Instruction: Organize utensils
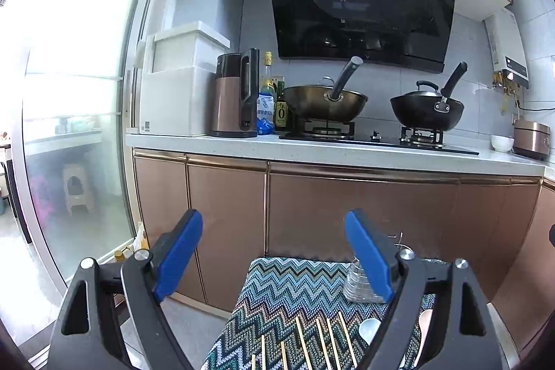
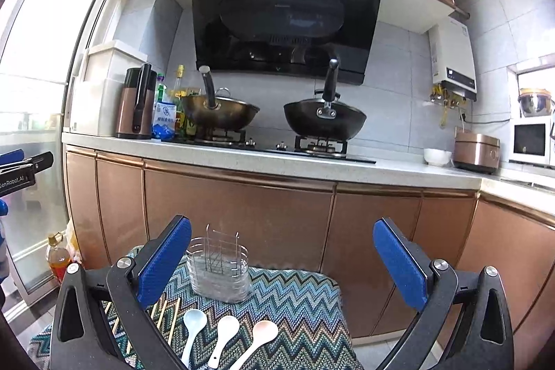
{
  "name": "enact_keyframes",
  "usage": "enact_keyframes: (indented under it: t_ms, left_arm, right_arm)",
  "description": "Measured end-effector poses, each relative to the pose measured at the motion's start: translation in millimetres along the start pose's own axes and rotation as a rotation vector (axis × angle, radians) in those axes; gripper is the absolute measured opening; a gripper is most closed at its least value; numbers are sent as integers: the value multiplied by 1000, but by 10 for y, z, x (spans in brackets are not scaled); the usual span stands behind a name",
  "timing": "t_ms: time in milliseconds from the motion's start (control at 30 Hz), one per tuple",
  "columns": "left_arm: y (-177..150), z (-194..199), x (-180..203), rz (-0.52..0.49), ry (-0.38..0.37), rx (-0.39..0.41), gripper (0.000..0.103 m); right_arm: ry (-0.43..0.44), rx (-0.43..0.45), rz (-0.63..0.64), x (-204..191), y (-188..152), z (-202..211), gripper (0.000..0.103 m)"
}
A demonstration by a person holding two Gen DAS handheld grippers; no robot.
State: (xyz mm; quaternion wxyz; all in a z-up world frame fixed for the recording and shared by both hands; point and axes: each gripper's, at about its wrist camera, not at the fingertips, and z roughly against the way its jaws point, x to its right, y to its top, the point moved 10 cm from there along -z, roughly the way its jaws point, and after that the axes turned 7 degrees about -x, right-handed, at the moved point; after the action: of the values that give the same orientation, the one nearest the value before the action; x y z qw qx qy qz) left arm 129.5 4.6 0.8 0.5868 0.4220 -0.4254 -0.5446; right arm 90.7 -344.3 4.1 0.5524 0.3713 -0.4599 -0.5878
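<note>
A zigzag-patterned cloth [image 2: 295, 300] covers a small surface in front of the kitchen cabinets. On it stands a clear utensil holder [image 2: 218, 269] with a wire divider, also in the left wrist view as the holder [image 1: 357, 286] behind the right finger. Three spoons [image 2: 225, 338] lie side by side in front of it: pale blue, white and pinkish. Several wooden chopsticks [image 1: 322, 342] lie to their left. My left gripper [image 1: 274, 255] hangs open above the cloth's left part. My right gripper [image 2: 282, 262] is open above the spoons and holder. Neither holds anything.
Copper-coloured cabinets [image 2: 242, 217] with a white counter [image 2: 381, 167] stand behind the cloth. Two woks [image 2: 324, 120] sit on the stove; a kettle [image 2: 137, 103], bottles, a bowl and a rice cooker [image 2: 477, 149] line the counter. A glass sliding door [image 1: 69, 92] is on the left, an oil bottle [image 2: 59, 257] on the floor.
</note>
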Motion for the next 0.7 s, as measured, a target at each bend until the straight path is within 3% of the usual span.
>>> enact_keyframes:
  t_ms: [467,700]
  left_arm:
    - [170,-35,120,-12,26,44,84]
    - [159,-4,242,-41,62,50,84]
  right_arm:
    - [-20,39,5,130,128,-69,103]
    - [15,38,12,166,66,-154,103]
